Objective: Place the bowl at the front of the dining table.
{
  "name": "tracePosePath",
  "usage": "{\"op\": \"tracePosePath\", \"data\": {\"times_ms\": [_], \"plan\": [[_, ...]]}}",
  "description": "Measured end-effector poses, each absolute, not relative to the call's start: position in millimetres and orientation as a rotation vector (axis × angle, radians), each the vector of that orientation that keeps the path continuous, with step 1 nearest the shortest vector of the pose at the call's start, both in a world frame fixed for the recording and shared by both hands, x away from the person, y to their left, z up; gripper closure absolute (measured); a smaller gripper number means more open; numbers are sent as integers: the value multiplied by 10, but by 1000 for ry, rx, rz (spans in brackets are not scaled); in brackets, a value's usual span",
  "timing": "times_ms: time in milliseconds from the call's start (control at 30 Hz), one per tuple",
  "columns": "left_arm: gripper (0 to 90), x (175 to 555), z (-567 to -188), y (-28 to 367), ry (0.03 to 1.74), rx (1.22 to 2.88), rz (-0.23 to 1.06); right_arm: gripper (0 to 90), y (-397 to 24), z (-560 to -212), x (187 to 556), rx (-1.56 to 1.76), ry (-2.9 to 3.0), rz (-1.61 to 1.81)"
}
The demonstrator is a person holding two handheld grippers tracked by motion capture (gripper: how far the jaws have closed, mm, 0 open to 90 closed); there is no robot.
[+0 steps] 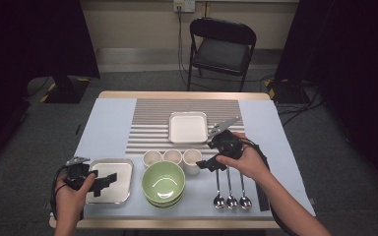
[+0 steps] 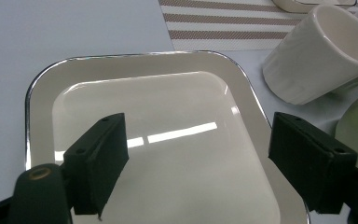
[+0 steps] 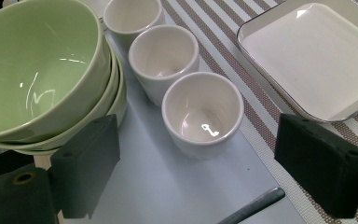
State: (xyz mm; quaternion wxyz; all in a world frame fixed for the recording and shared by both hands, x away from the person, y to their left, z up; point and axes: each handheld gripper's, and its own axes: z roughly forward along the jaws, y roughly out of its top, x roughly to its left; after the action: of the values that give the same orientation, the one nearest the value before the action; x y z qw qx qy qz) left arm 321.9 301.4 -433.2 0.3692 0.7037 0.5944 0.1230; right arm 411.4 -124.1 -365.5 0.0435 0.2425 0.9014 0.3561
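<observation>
My left gripper [image 1: 104, 181] stands wide open with nothing between its jaws; it hangs over the near square plate [image 1: 120, 169], and in the left gripper view the plate's cream floor [image 2: 177, 140] shows in the whole gap, one jaw above its left half and the other above its right rim. I cannot tell whether the jaw tips touch the glaze. At two o'clock from that plate, just off its corner, stands a white cup [image 2: 321, 51].

My right gripper [image 1: 207, 163] is just as wide open and also holds nothing. It sits beside the nearest white cup [image 3: 203, 112], which fills the space ahead of its jaws without touching either. Two more cups run on from it in a row toward eleven o'clock, the middle cup [image 3: 164, 58] and the far cup [image 3: 131, 16]. At nine o'clock from that row are the stacked green bowls [image 3: 37, 70], close against my left-hand jaw. At two o'clock lies a second square plate [image 3: 307, 56] on the striped placemat [image 3: 261, 116]. A spoon handle [image 3: 256, 205] lies under the gap at six o'clock; in the high view three spoons [image 1: 231, 196] lie side by side below my right hand [image 1: 248, 160].
</observation>
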Motion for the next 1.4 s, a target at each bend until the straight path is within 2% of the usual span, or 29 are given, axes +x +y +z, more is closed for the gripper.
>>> {"op": "tracePosePath", "data": {"times_ms": [1400], "plan": [[194,3230,-4368,3000,1533,1827,298,132,-871,-3545,4092,654,2811,1078]]}}
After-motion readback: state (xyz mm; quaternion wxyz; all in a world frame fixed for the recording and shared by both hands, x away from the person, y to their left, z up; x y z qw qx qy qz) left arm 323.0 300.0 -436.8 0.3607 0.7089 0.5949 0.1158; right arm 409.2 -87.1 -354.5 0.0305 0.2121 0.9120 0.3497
